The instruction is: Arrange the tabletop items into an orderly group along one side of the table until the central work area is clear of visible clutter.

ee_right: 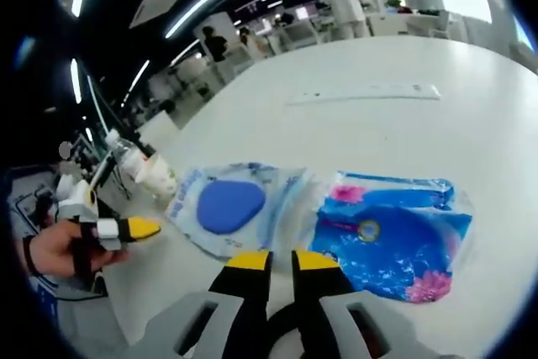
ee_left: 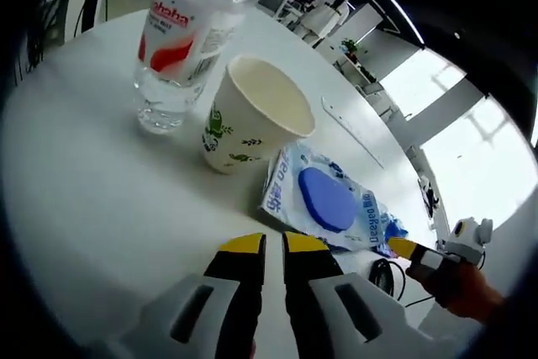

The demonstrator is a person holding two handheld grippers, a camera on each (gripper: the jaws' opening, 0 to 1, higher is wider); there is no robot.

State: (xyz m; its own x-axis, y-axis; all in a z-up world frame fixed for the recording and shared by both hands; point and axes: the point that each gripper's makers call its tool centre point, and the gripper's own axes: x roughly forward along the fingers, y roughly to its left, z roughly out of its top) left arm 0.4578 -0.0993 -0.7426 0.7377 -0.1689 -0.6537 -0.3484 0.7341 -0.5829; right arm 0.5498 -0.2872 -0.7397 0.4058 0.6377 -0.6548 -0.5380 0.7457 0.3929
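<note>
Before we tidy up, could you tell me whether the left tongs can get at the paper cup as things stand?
Probably yes: the left tongs face the paper cup across bare table; the blue wipes packet lies off to one side.

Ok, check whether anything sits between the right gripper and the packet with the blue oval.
Nothing visible does. The right gripper hovers just short of the packet with the blue oval, with bare table between. The blue floral packet lies off to one side.
</note>
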